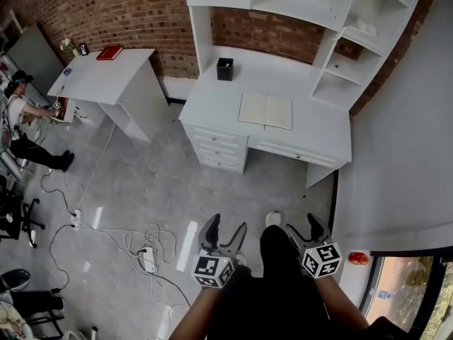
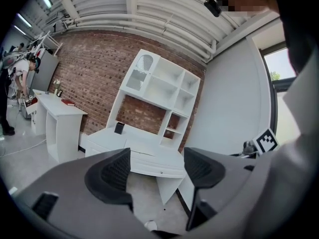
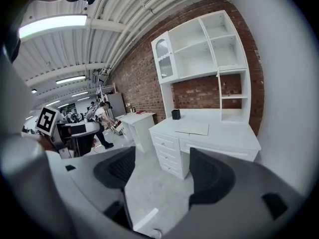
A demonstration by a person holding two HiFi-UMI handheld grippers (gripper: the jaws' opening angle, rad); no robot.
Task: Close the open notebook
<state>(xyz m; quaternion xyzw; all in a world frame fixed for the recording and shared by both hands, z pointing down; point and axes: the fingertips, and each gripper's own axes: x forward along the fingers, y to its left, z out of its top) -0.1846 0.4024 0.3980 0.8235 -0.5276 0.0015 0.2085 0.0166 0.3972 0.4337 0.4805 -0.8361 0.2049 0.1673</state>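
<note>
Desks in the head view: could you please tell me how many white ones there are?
2: the hutch desk holding the open notebook, and a smaller desk left of it; more may be hidden.

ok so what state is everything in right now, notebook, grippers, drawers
notebook, open, lying flat on the desk
left gripper, open, nothing between its jaws
right gripper, open, nothing between its jaws
desk drawers, shut
red book, closed, flat on the side table

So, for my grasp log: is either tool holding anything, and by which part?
Nothing is held: left tool and right tool are open, empty; the notebook lies on the desk.
</note>
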